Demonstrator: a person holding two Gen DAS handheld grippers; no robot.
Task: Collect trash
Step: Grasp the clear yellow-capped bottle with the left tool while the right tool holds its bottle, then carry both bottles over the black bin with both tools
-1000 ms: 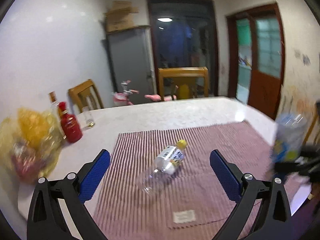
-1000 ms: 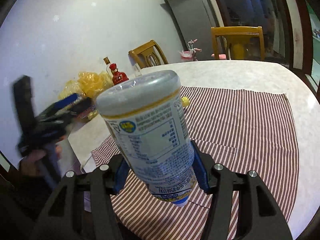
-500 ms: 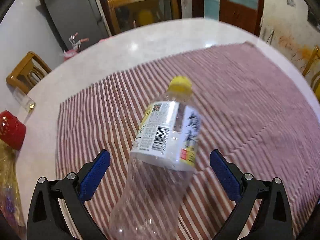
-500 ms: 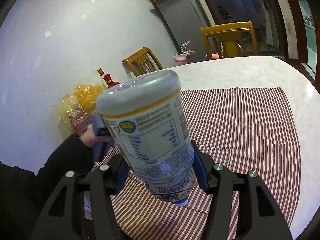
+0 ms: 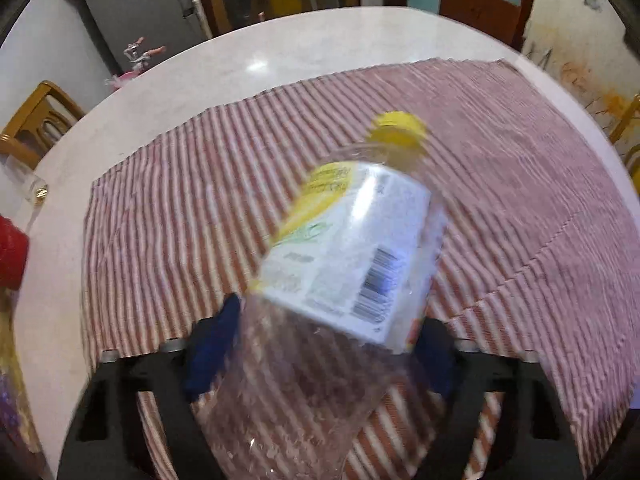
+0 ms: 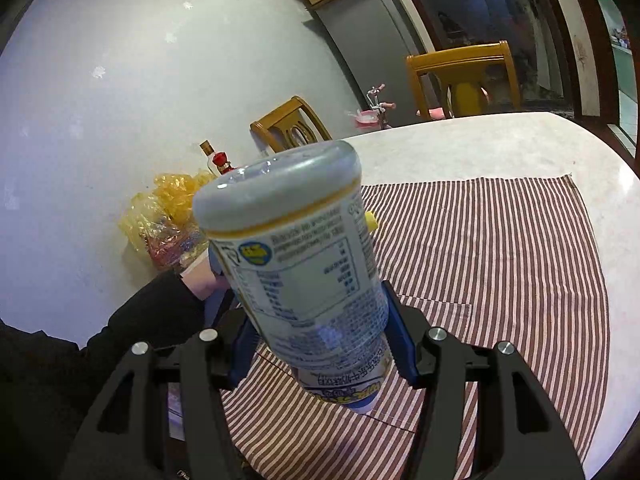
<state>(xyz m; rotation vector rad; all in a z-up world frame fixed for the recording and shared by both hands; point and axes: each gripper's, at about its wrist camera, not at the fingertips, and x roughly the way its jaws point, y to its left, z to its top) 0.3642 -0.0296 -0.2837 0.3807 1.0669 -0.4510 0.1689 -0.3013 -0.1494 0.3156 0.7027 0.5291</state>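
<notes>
Left wrist view showed the left gripper (image 5: 320,352) closing its blue pads around a clear plastic bottle with a yellow cap (image 5: 344,264) lying on the red-striped cloth (image 5: 520,184). The right gripper (image 6: 320,344) clamped an inverted white-labelled bottle (image 6: 304,264), hiding a dark sleeve (image 6: 152,312) beside crumpled yellow bags (image 6: 168,208).

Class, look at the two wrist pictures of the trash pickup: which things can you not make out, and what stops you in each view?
- Left wrist: clear bottle motion-blurred, label unreadable; whether the closing left gripper pads touch it is unclear.
- Left wrist: red bottle cut by the left edge.
- Right wrist: the left gripper hidden behind the held plastic bottle in the right gripper.
</notes>
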